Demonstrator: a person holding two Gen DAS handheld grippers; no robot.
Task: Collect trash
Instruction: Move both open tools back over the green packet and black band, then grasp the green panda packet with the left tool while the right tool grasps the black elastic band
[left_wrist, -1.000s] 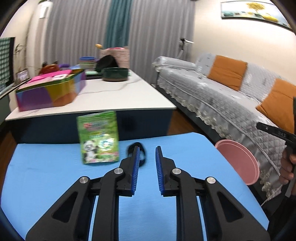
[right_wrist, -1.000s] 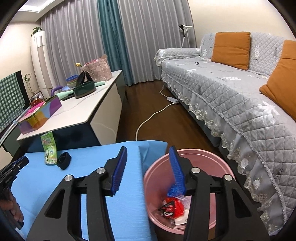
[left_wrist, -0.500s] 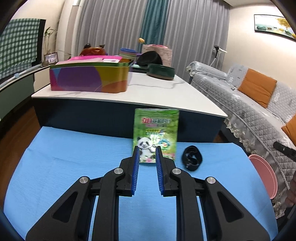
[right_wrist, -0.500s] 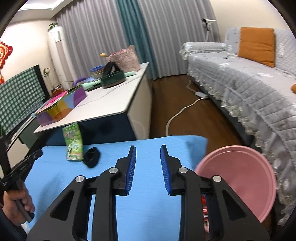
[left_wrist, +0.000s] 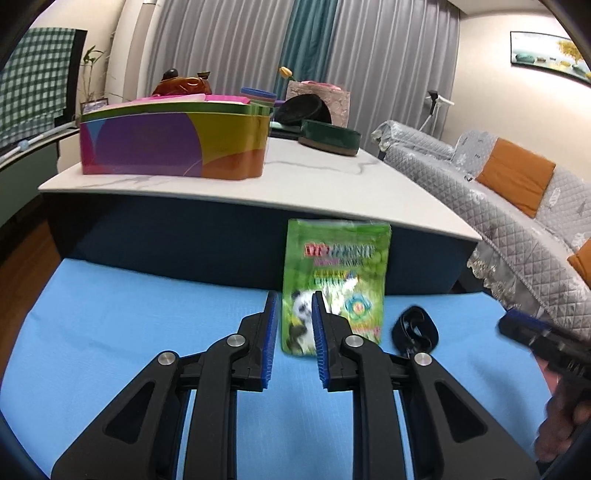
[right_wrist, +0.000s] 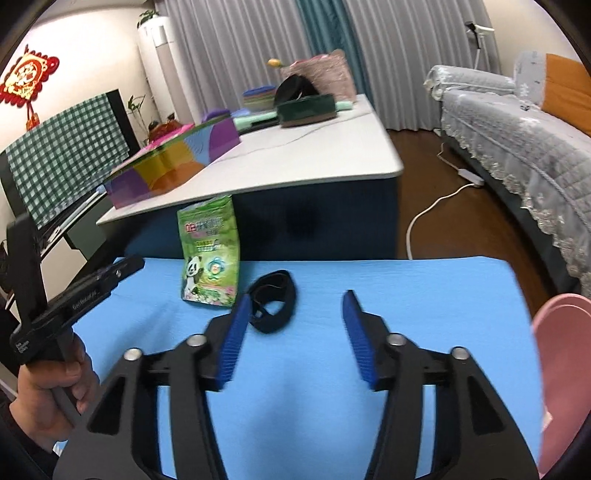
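Green snack packet (left_wrist: 334, 286) stands just beyond the left tongs (left_wrist: 291, 314), whose empty jaws are opening; right tongs (right_wrist: 293, 306) likewise, seemingly near a black strap (right_wrist: 273, 301) on the blue desk (right_wrist: 406, 291).

Domestic living room. A long sofa under a grey quilted, lace-edged cover (left_wrist: 491, 206) with orange rectangular cushions (left_wrist: 515, 181) lines one wall beneath a framed landscape picture (left_wrist: 546, 57). Floor-length grey pleated curtains with one teal panel (left_wrist: 295, 48) close the far side. A low white marble-topped coffee table with a dark blue base (right_wrist: 295, 162) stands on dark wooden flooring (right_wrist: 424, 192). A red Chinese knot ornament (right_wrist: 26, 79) hangs on the wall beside a tall white standing air conditioner (right_wrist: 166, 70).
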